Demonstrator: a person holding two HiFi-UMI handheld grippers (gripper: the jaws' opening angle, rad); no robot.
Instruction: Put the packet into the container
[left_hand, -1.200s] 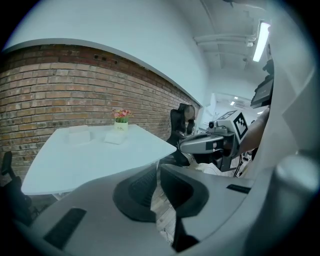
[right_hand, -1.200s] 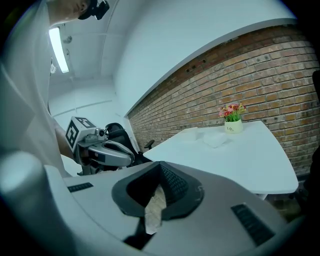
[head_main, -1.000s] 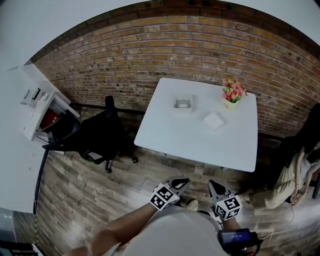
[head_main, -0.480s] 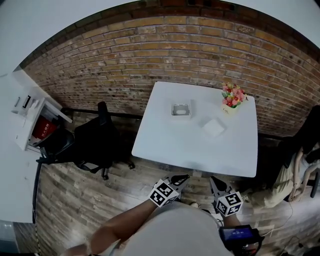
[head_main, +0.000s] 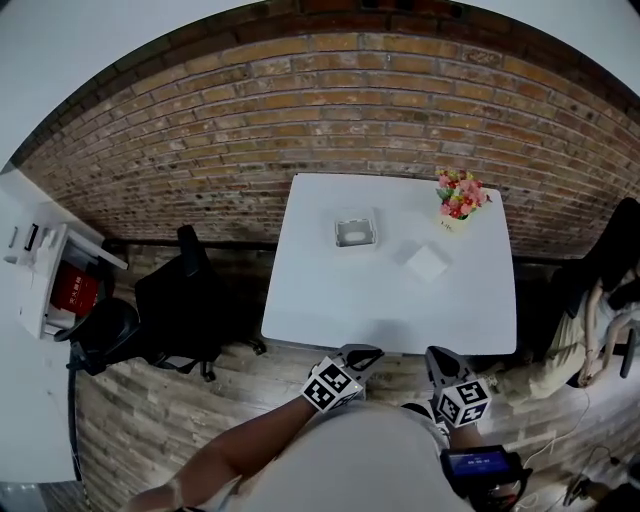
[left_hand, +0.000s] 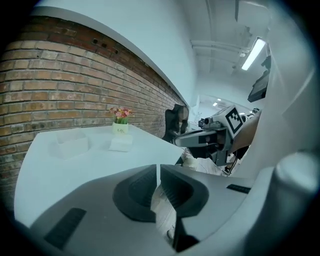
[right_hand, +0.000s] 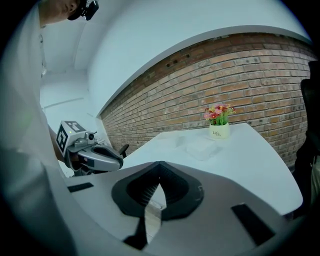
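My left tongs (head_main: 362, 352), right tongs (head_main: 437, 358) both closed, empty. Packet (head_main: 427, 262) well ahead of right tongs, container (head_main: 356, 232) ahead of left. Risk: flat packet may skid on table (head_main: 330, 300) if nipped shallow

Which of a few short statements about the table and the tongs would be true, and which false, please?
1. The packet lies on the table, outside the container. True.
2. The left tongs hold the packet. False: they are shut on nothing, at the table's near edge.
3. The flower pot stands near the table's far right corner. True.
4. The right tongs are wide open over the container. False: they are shut and empty, at the near edge, far from the container.
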